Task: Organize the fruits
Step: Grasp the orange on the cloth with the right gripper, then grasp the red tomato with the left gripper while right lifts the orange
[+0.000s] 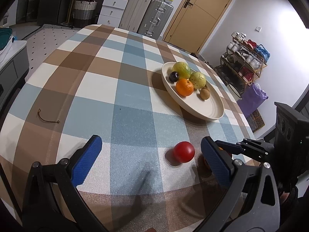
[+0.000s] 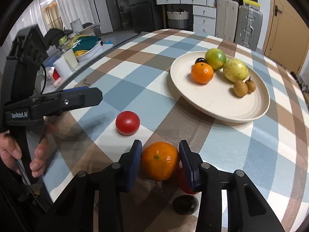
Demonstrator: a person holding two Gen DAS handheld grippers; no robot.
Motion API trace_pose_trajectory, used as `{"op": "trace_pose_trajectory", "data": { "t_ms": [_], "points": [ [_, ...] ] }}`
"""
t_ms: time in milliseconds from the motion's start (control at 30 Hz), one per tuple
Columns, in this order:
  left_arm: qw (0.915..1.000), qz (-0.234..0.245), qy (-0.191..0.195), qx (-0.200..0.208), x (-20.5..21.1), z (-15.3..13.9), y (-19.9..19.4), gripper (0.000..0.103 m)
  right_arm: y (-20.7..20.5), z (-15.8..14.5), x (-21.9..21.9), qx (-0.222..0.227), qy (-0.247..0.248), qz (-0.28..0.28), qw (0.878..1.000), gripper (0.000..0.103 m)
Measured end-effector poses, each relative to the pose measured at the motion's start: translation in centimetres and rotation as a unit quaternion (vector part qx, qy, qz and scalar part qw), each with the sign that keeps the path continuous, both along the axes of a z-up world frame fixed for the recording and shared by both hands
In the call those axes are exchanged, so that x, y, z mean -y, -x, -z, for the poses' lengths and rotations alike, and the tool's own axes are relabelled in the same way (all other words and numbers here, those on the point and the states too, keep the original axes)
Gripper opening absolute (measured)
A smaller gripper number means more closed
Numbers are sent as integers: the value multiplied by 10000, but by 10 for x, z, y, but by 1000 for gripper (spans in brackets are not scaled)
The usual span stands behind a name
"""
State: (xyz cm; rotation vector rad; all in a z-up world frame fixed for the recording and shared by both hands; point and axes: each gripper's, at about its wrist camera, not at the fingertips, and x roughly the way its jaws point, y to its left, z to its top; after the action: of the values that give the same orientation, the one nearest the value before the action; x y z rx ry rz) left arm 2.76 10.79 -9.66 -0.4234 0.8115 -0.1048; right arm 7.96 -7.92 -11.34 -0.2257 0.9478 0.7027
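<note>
Right gripper [image 2: 160, 159]: blue pads clamped on a round orange mandarin [image 2: 160, 160] at table level | Left gripper [image 1: 150, 161]: spread wide, holding nothing | Smooth red tomato [image 1: 183, 151]: just ahead, nearer its right finger | Round cream ceramic plate [image 2: 241, 110] of fruit: beyond both grippers, well apart.

The left gripper [image 1: 150, 157] hangs wide open over the checked surface [image 1: 125, 100], with a red tomato [image 1: 183, 151] lying between its fingers, nearer the right one. Farther off, a cream plate [image 1: 204, 110] holds an orange [image 1: 184, 87], two green fruits, a dark plum and small brown fruits.
</note>
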Motion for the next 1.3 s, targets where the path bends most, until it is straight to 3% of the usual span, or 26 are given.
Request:
{"op": "trace_pose_trajectory", "data": {
  "t_ms": [800,1300],
  "points": [
    [9988,253,-333,-247,25,-1,-2,102,-5,-30,41,52,-1297,427,9906,39],
    [9923,412,-980,-632,60,9,-19,102,-5,-29,73,0,-1647,674,9840,39]
  ]
}}
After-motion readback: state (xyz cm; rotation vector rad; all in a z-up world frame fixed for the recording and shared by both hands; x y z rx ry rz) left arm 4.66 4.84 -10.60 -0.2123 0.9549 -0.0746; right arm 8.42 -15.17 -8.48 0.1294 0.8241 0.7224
